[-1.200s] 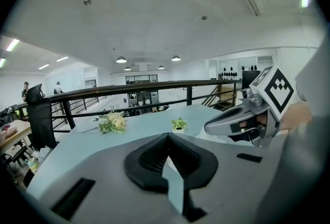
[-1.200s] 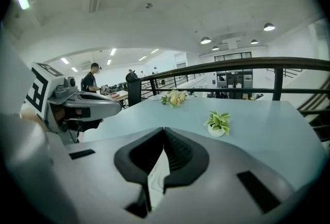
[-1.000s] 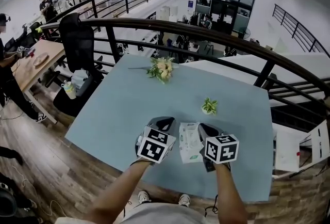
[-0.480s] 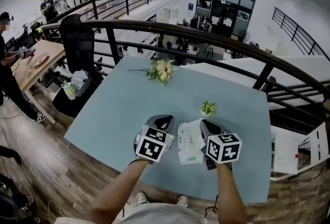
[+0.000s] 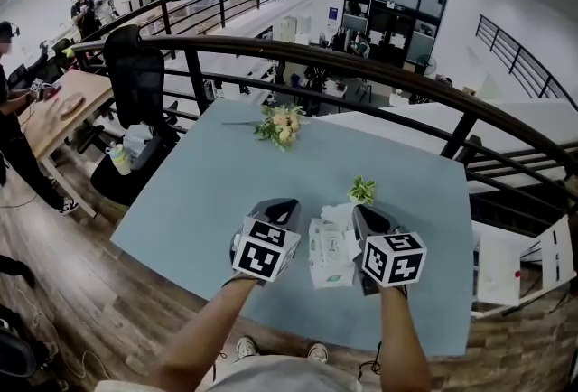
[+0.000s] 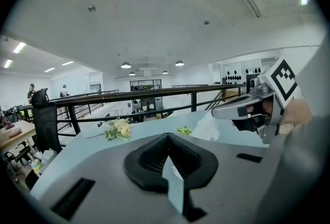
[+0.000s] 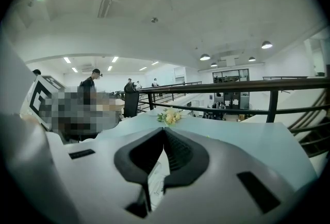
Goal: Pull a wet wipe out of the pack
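**Wipe pinched, pack not restrained**

Nearest the person, the left gripper (image 5: pixel 285 208) hangs just beside the pack's left edge. Its jaws are closed together; only a pale sliver the colour of the table (image 5: pixel 208 191) shows in the slot below them, so nothing appears to be held.

The right gripper (image 5: pixel 359 212) is clenched on a thin white sheet, judged to be the wet wipe (image 5: pixel 336 219), which bunches up at the far end of the pack (image 5: pixel 330 259). The pack lies between the two grippers near the table's front edge. It is tilted, far end up, and whether its near end rests on the table cannot be told.

Step in hand, by my judgement: drawing the wipe, with the pack apparently coming up with it. The next move calls for the left gripper to pin the pack down while the right pulls upward and away.

Beyond lie a green sprig (image 5: pixel 362 191), a flower bunch (image 5: pixel 281 124) and a railing (image 5: pixel 361 60).
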Action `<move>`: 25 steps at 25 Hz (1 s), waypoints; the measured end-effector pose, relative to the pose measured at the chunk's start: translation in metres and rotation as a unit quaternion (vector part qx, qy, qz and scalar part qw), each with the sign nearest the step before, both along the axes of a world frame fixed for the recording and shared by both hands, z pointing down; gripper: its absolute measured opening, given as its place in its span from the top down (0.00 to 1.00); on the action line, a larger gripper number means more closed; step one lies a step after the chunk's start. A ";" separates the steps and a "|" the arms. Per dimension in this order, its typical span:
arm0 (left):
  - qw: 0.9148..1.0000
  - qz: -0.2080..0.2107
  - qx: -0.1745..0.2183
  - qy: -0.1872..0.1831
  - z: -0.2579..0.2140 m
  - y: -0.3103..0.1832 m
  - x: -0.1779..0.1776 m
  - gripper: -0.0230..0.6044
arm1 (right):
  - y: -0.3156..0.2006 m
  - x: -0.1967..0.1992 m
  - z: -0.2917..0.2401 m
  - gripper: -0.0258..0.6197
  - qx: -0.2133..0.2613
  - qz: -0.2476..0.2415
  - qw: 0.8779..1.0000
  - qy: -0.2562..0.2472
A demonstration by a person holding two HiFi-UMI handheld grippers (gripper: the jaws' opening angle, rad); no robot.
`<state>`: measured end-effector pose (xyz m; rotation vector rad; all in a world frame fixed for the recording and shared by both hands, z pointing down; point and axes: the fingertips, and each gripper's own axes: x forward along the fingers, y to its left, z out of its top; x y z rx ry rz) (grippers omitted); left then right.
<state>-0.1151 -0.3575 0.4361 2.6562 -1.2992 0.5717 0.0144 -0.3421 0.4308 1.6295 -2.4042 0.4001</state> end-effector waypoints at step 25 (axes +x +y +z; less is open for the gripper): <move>1.000 -0.022 0.014 0.008 -0.005 0.001 -0.012 0.97 | 0.010 0.025 -0.024 0.95 0.049 0.040 0.998 0.012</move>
